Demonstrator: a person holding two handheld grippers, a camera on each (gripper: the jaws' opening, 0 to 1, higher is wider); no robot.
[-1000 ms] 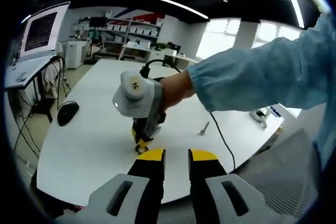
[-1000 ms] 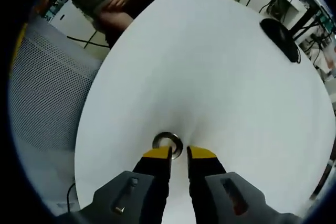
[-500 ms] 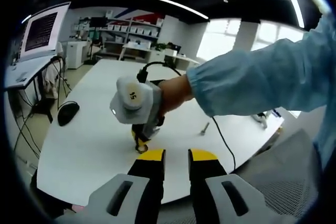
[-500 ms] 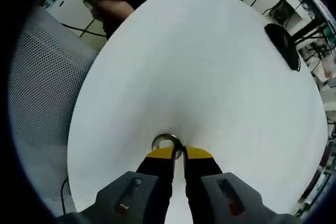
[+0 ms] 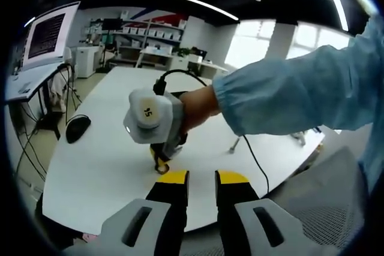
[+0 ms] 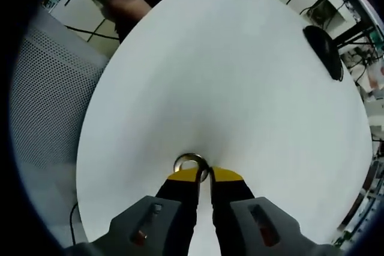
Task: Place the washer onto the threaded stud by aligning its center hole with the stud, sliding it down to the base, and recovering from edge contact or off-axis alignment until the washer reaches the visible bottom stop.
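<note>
L gripper point(image 5: 201, 177) jaws slightly apart, empty; R gripper point(image 5: 161, 165) tips down on white table point(image 5: 96, 166), stud point(image 5: 234, 145) nearby.

My left view: camera held back off table point(image 5: 108, 166) edge, looking level across it toward shelves and windows, my right tool point(image 5: 161, 166) mid-distance ahead. My right view: camera close above same table point(image 6: 240, 76), looking steeply down, ring point(image 6: 191, 165) just past tips. Shared ground: white tabletop, black mouse point(image 5: 77, 128) point(image 6: 327, 52).
</note>
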